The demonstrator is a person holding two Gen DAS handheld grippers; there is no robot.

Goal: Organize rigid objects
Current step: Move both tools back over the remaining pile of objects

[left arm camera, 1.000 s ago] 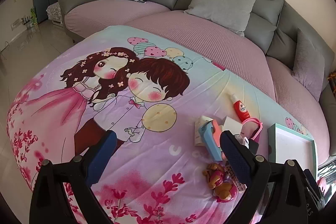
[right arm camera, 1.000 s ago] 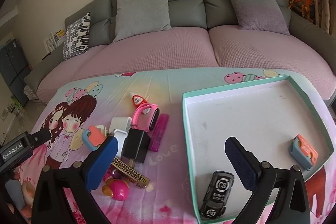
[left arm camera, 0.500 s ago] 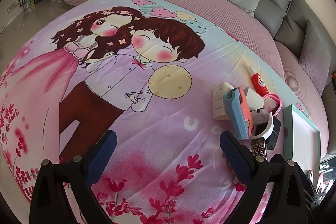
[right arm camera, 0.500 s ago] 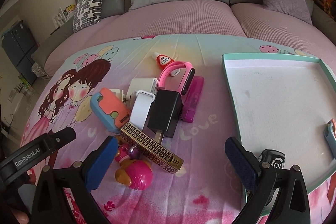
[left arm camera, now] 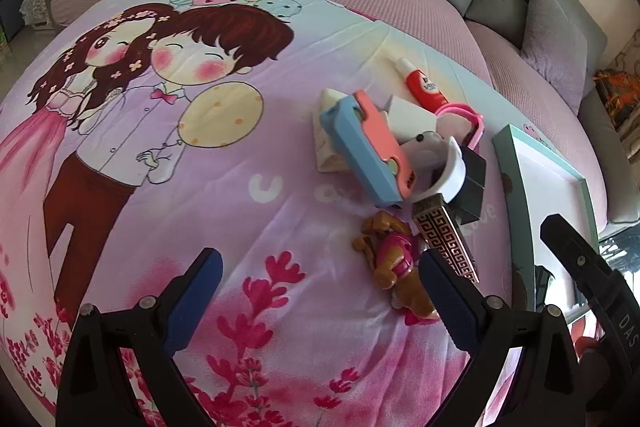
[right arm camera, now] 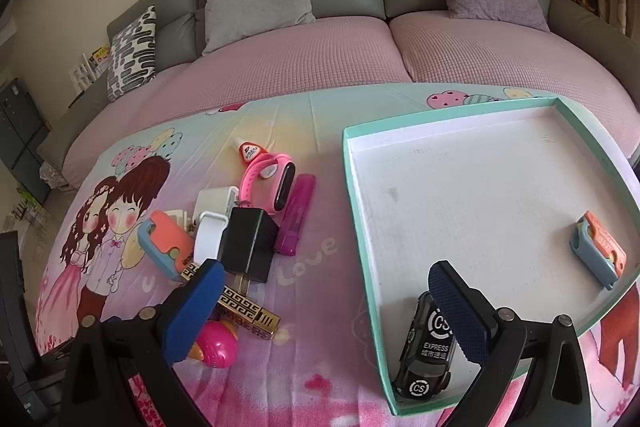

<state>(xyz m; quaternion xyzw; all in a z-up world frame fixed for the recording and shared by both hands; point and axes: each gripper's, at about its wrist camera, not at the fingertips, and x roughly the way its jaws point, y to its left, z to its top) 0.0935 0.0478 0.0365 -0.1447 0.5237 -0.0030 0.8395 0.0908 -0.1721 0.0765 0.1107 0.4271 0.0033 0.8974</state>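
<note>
The left claw is spread wide and empty, hovering over the printed cloth just short of the pile. Its right finger sits just beside the pink toy and the patterned gold lighter. That placement suggests one of these two near-edge items is the next pick, since they lie clear of the stack.

The right claw is also apart and holds nothing. It straddles the near-left rim of the tray, one finger over the lighter, the other over the black toy car.

Task items:
- In the tray: the car at the near-left corner and a blue-orange cutter near the right wall. Both lie well apart, leaving the middle free.
- Still on the cloth: a second blue-orange cutter, a white charger, a black adapter, a pink watch, a purple bar, a glue tube, the lighter and the toy.

The adapter rests partly on the lighter, so pulling the lighter could drag or tip it. The rounded toy may roll on the soft cloth when pinched.
</note>
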